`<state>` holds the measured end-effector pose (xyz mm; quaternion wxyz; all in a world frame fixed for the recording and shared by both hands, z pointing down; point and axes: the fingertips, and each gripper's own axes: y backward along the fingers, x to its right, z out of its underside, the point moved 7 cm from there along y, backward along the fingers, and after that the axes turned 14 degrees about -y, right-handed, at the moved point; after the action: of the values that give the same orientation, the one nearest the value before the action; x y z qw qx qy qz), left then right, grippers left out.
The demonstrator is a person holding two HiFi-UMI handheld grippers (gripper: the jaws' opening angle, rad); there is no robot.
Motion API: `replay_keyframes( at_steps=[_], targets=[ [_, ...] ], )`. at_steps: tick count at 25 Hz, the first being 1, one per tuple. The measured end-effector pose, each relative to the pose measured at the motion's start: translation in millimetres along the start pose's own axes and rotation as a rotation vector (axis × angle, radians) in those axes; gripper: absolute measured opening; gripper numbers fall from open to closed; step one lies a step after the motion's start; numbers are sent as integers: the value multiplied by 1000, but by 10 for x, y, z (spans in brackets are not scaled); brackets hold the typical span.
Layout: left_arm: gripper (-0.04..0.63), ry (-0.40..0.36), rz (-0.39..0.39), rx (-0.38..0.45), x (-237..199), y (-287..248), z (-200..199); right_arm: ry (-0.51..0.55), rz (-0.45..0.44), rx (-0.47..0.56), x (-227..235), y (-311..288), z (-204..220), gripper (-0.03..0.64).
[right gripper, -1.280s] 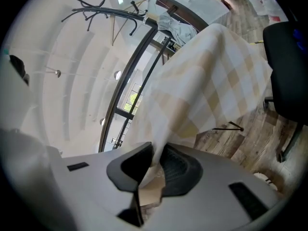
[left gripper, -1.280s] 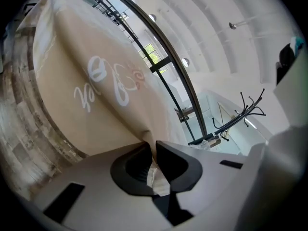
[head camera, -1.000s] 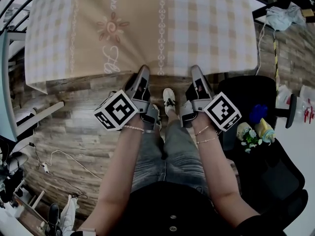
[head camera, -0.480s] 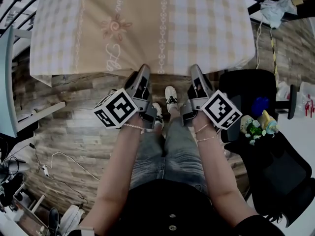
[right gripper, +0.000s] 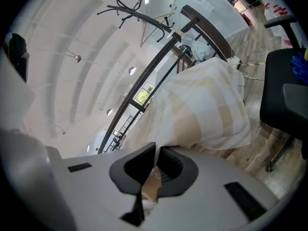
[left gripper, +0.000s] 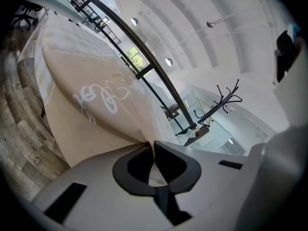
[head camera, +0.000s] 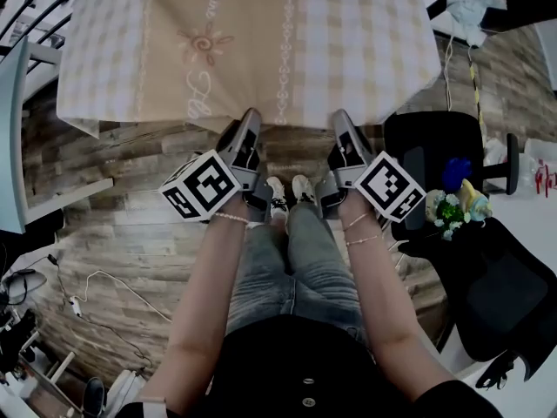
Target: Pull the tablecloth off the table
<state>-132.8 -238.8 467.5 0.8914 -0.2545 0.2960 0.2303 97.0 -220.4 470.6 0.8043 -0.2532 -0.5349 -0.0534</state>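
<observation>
A beige and white checked tablecloth (head camera: 261, 42) with pale embroidery fills the top of the head view, its near hem hanging toward me. My left gripper (head camera: 251, 118) is shut on that hem at centre left. My right gripper (head camera: 339, 118) is shut on the hem further right. In the left gripper view the tablecloth (left gripper: 91, 100) runs up from the closed jaws of the left gripper (left gripper: 153, 146), cloth pinched between them. The right gripper view shows the checked tablecloth (right gripper: 202, 114) pinched in the right gripper (right gripper: 156, 153). The table itself is hidden under the cloth.
Wood-plank floor (head camera: 122, 225) lies below the cloth. A black office chair (head camera: 435, 159) stands to the right, next to a white surface holding small toys (head camera: 452, 203). Cables (head camera: 96, 312) trail on the floor at left. My legs and shoes (head camera: 287, 194) are between the grippers.
Both grippers have drawn back toward me a little with the hem held, and the cloth's near edge has come with them. The view has shifted up and left.
</observation>
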Motion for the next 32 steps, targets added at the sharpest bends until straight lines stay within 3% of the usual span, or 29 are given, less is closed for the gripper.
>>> replay_keyframes(
  at_steps=[6, 11, 24, 32],
  targets=[
    [17, -17, -17, 25, 225, 233, 326, -6, -23, -16, 197, 404, 91, 28],
    [17, -41, -13, 7, 281, 452, 351, -3, -26, -44, 166, 601, 223, 28],
    [17, -78, -57, 67, 602, 1177, 660, 21, -99, -131, 156, 1295, 589, 28],
    [17, -88, -91, 110, 928, 1513, 796, 49, -124, -186, 97, 1634, 580, 28]
  ],
)
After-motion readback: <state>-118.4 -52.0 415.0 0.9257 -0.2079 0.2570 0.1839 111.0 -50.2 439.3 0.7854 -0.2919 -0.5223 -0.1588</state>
